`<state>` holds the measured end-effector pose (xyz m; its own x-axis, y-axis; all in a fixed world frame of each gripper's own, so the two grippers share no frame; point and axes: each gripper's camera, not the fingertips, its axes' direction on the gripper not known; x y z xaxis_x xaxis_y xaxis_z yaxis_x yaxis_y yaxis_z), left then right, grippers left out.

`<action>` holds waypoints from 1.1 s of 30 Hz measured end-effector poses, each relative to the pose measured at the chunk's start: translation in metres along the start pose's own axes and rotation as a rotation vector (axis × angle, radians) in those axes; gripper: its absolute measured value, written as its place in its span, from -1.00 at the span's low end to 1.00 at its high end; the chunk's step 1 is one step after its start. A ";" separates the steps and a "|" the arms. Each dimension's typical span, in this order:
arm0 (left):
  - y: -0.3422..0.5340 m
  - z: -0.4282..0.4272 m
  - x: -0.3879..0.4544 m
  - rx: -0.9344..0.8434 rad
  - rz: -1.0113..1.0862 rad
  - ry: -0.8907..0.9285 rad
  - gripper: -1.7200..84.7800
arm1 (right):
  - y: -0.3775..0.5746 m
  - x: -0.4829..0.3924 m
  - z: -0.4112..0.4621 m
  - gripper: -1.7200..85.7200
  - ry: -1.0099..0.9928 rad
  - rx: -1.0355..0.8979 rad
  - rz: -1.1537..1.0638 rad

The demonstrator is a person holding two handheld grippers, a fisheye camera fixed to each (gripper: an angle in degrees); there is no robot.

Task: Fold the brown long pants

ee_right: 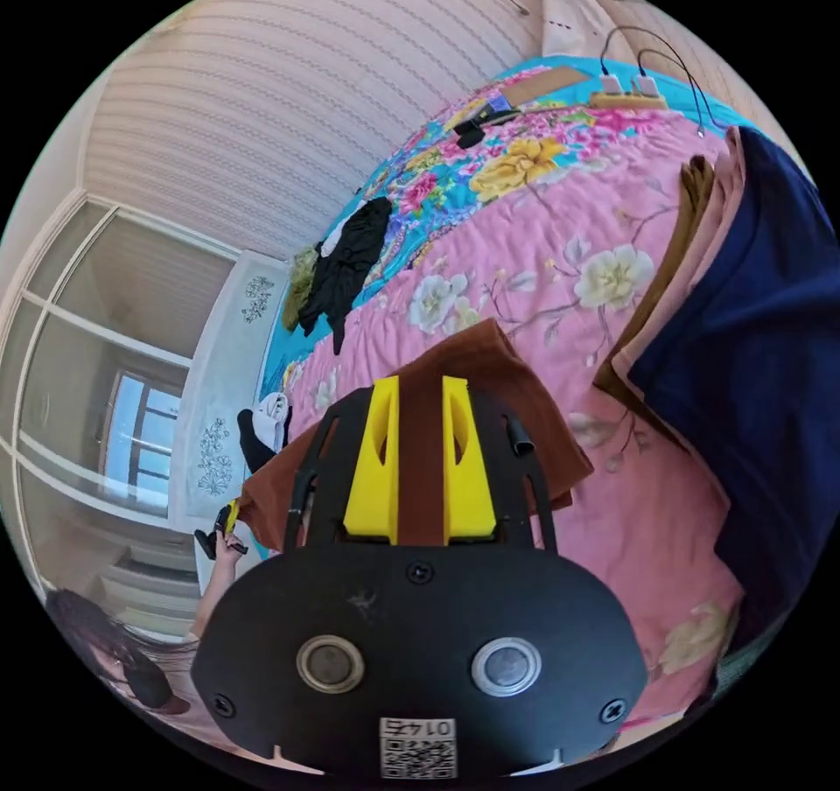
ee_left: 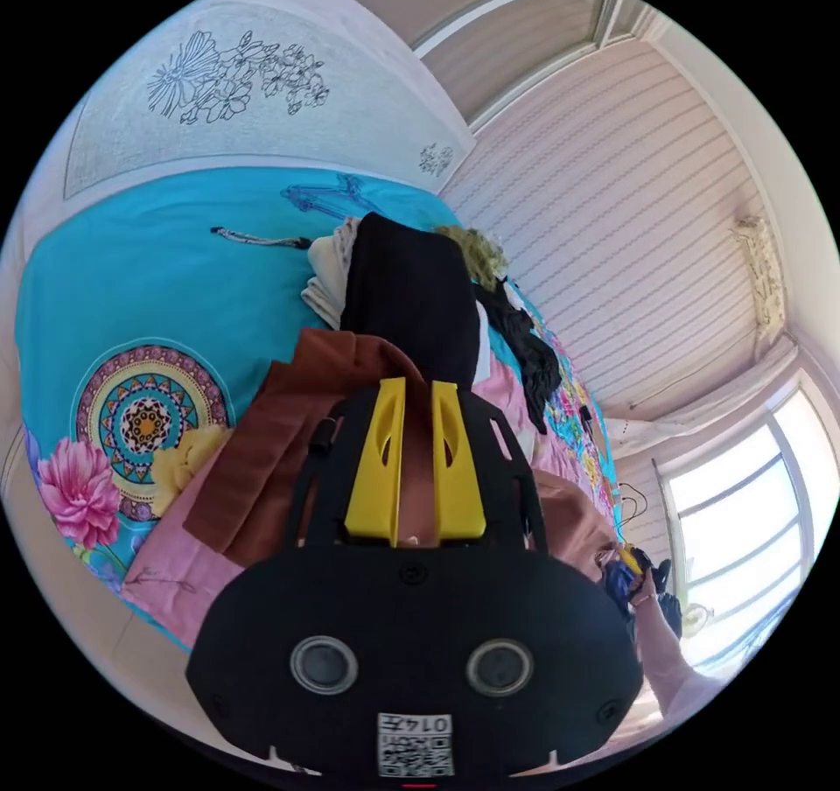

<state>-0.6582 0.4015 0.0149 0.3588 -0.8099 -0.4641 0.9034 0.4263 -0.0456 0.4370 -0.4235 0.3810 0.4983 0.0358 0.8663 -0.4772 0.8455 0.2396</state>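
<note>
- A fold is under way on a bed covered with a pink floral quilt: the brown long pants, soft woven cloth, lie across the quilt's near part, held at both ends.
- The left gripper has its yellow jaws nearly closed on a fold of the brown cloth.
- The right gripper pinches a strip of the same cloth between narrowly set yellow jaws.
- Judged from this, the next move calls for both grips to hold firm and travel together, so the carried edge lands square on the rest.
- Far off, a heap of black garments sits apart from the work.
- The pants' waistband and hems are hidden behind the black gripper bodies; which end each gripper holds cannot be told.
</note>
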 end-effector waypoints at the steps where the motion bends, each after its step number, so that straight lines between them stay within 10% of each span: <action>1: 0.002 0.001 -0.002 0.013 -0.008 0.012 -0.84 | 0.004 0.006 0.008 -0.78 -0.006 -0.015 0.013; 14: 0.091 -0.038 -0.073 -0.086 -0.031 -0.180 -0.75 | 0.120 0.113 0.026 -0.77 -0.178 0.060 0.142; 33: 0.078 0.027 -0.062 -0.092 -0.187 0.091 -0.66 | 0.124 0.091 0.030 -0.73 -0.006 0.151 0.181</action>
<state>-0.6034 0.4737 0.0639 0.1603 -0.8406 -0.5174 0.9256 0.3101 -0.2171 0.4013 -0.3317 0.5023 0.3906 0.1759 0.9036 -0.6615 0.7363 0.1426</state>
